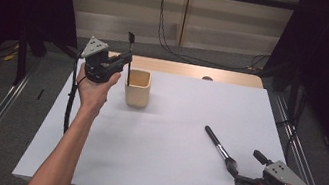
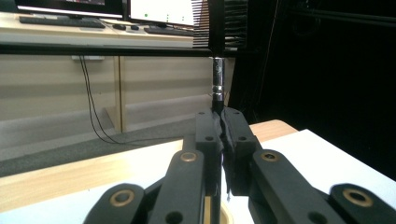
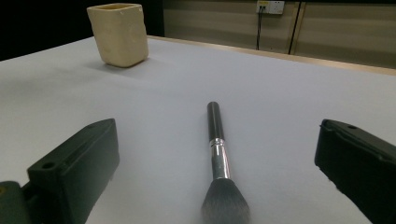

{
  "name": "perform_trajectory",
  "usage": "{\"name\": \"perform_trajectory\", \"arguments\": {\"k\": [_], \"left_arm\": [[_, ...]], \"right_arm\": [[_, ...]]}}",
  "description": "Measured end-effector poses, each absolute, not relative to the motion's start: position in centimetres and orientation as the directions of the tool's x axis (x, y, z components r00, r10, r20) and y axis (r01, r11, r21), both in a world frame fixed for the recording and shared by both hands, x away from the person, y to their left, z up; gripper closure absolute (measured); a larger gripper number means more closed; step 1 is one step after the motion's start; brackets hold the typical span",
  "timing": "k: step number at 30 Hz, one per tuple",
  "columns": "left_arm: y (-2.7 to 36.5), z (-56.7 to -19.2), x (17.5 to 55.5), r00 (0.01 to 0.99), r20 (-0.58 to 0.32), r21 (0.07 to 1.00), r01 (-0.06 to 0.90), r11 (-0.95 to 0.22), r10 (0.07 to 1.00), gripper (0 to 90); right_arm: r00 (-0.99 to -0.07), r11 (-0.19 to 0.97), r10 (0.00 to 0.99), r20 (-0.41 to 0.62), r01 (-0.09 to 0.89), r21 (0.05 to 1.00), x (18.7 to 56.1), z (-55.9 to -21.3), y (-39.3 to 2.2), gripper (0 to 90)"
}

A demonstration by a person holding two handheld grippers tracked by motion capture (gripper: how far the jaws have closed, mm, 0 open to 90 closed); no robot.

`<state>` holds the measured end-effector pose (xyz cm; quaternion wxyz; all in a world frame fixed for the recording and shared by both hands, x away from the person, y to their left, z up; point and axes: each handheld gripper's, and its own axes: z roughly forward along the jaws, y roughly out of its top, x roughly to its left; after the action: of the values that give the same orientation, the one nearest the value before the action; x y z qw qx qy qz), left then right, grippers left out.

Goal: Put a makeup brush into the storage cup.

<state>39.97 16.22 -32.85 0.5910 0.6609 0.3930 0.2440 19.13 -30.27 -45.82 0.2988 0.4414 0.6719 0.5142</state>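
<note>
While the left tool [image 1: 126, 58] grips a thin dark brush [image 1: 129, 61] tight between its jaws, it holds that brush upright above the beige cup [image 1: 137, 88], with the lower end reaching down into the cup's open top. In the left gripper view the brush [image 2: 218, 77] rises straight out of the pinched jaws, a silver band on its dark handle. The cup stands at the far left part of the white counter [image 1: 170, 139], just beside the person's left hand [image 1: 94, 88]. The right tool [image 1: 240, 171] rests low near the front right corner, its jaws spread wide and holding nothing. A second brush [image 3: 218, 158], larger and with a fluffy head, lies flat on the counter between those open jaws, bristles toward the tool, handle pointing away. It lies well apart from the cup [image 3: 119, 33].
</note>
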Motion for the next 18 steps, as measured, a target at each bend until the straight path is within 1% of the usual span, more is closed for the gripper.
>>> {"name": "perform_trajectory", "arguments": {"k": [5,6,11,15,18], "left_arm": [[15.8,-32.8,40.6,0.581,-0.133,0.973,0.231,-0.006,0.803,86.2],[15.7,-32.7,40.8,0.58,-0.111,0.973,0.23,-0.032,0.807,86.1],[15.3,-32.7,41.6,0.578,-0.121,0.972,0.233,-0.021,0.807,86.1],[14.5,-32.8,42.0,0.585,-0.096,0.974,0.223,-0.046,0.805,86.1],[14.1,-33.0,42.5,0.585,-0.103,0.973,0.228,-0.041,0.805,86.2]], "right_arm": [[-0.428,0.079,0.902,0.055,0.289,0.954,19.1,-45.8,-30.3,0.0],[-0.428,0.078,0.902,0.056,0.289,0.954,19.1,-45.8,-30.3,0.0],[-0.426,0.065,0.902,0.07,0.294,0.954,19.2,-45.9,-30.3,0.0],[-0.426,0.067,0.902,0.069,0.296,0.953,19.2,-45.9,-30.4,0.0],[-0.426,0.069,0.903,0.066,0.294,0.953,19.2,-45.9,-30.3,0.0]]}}
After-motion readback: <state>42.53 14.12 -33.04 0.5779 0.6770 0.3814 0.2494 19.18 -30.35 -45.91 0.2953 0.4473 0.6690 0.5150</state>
